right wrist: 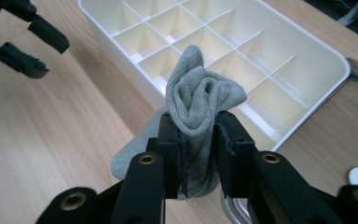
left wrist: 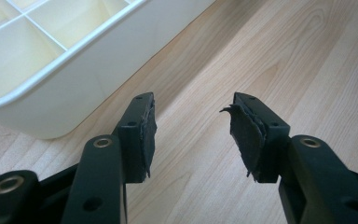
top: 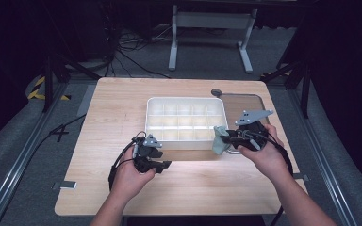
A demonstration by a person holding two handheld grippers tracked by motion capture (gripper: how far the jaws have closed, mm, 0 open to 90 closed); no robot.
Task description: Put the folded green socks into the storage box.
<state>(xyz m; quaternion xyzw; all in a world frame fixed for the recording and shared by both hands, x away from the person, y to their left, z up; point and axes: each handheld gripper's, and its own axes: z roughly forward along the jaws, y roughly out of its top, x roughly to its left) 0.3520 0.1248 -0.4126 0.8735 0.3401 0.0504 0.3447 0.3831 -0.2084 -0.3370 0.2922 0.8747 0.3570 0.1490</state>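
Right now we hold a rolled grey-green sock (right wrist: 200, 107) in our right claw (right wrist: 199, 140), both pads pressed against its sides so the bundle bulges above the jaws. From the high view, that sock (top: 219, 139) hangs at the 4 o'clock corner of the white tray (top: 185, 100), just beside its near rim and above the counter (top: 108, 108). Our right claw (top: 227, 139) points toward 9 o'clock. Our left claw (top: 162, 160) sits at the tray's 7 o'clock corner, near its wall. Its jaws stand apart with nothing between them, and one worn pad (left wrist: 244, 135) is peeling. The tray's compartments (right wrist: 242, 60) are bare.
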